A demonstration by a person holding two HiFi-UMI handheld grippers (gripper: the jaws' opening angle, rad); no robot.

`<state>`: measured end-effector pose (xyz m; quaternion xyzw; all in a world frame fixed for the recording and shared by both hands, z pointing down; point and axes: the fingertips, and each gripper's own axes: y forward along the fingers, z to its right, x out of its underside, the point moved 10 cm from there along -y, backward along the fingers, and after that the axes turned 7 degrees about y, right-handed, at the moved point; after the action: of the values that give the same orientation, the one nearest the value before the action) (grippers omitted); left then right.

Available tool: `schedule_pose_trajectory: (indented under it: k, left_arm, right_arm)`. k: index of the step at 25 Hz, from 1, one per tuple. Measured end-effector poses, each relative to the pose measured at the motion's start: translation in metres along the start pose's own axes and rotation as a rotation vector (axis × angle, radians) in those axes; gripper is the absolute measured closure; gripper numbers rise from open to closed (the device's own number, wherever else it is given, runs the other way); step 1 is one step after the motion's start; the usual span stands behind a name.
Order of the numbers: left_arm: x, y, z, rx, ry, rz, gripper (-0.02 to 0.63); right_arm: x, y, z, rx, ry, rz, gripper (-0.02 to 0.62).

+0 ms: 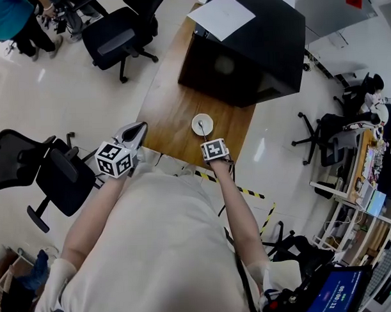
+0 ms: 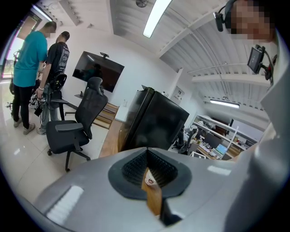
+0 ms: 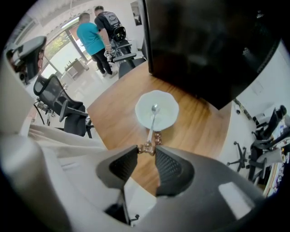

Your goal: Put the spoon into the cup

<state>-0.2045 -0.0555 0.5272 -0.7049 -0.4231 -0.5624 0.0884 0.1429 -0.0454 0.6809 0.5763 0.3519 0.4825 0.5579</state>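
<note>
A white cup (image 1: 209, 128) stands on the wooden table (image 1: 174, 102) near its front edge. In the right gripper view the cup (image 3: 168, 114) is seen from above. The metal spoon (image 3: 152, 120) has its bowl inside it, and the handle rises toward me. My right gripper (image 3: 146, 148) points steeply down, just short of the cup, and its tips are shut on the spoon's brown ornamented handle end. In the head view its marker cube (image 1: 214, 149) hides the jaws. My left gripper (image 1: 140, 127) hovers at the table's left front corner, shut and holding nothing (image 2: 146, 152).
A large black cabinet (image 1: 243, 48) with a white sheet (image 1: 221, 15) on top fills the back of the table. Office chairs stand at the left (image 1: 49, 170) and the far left (image 1: 117, 33). Two people (image 3: 93, 36) stand far off. Yellow-black tape (image 1: 248, 192) marks the floor.
</note>
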Motion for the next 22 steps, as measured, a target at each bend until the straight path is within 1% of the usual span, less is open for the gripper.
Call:
schedule_pose_trajectory:
  k: [5, 9, 22]
  left_arm:
    - [0.000, 0.002, -0.002, -0.008, -0.008, 0.003, 0.606]
    - [0.000, 0.002, -0.006, -0.016, -0.014, 0.005, 0.606]
    - [-0.001, 0.009, -0.010, -0.017, -0.026, 0.005, 0.606]
  right_arm:
    - [-0.004, 0.005, 0.005, 0.045, -0.025, -0.045, 0.472]
    - [-0.008, 0.012, 0.001, 0.006, -0.027, -0.066, 0.472]
    - [-0.012, 0.005, 0.000, 0.004, -0.055, -0.146, 0.471]
